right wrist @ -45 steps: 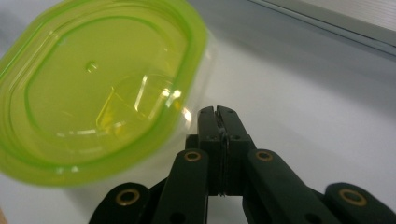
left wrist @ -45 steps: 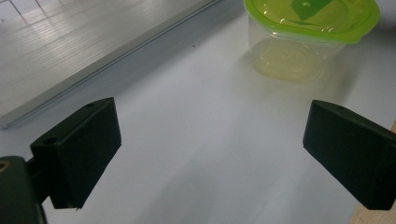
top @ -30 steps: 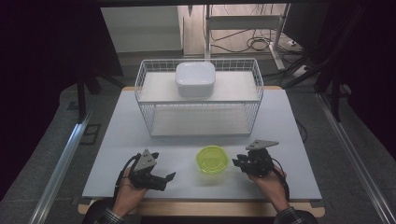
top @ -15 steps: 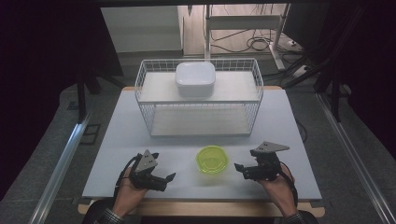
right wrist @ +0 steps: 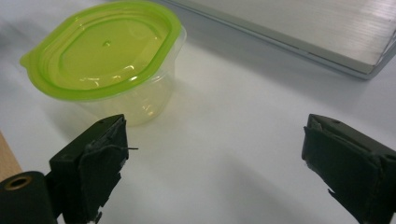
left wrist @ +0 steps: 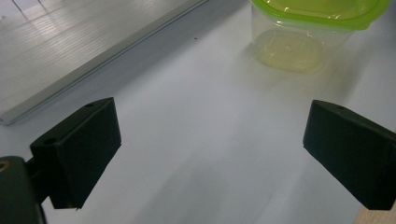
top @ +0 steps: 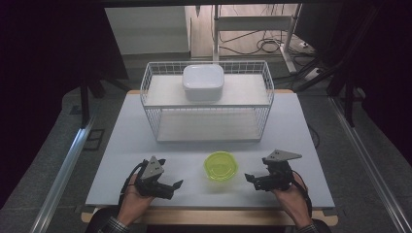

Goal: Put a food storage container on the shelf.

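Note:
A clear plastic tub with a lime-green lid stands near the front middle of the white table. The left gripper view has the tub ahead at the upper right; the right gripper view has the tub at the upper left. My left gripper rests open on the table left of the tub, jaws wide with nothing between them. My right gripper is open too, to the right of the tub and apart from it, pointing toward it.
A white wire basket rack stands at the back middle of the table, with a white square dish upside down on its top shelf. A metal rail runs along the floor at the left. Cables and a stand lie behind the table.
My right gripper has drawn back to the right, away from the tub, leaving a gap. The left gripper and the tub have stayed put.

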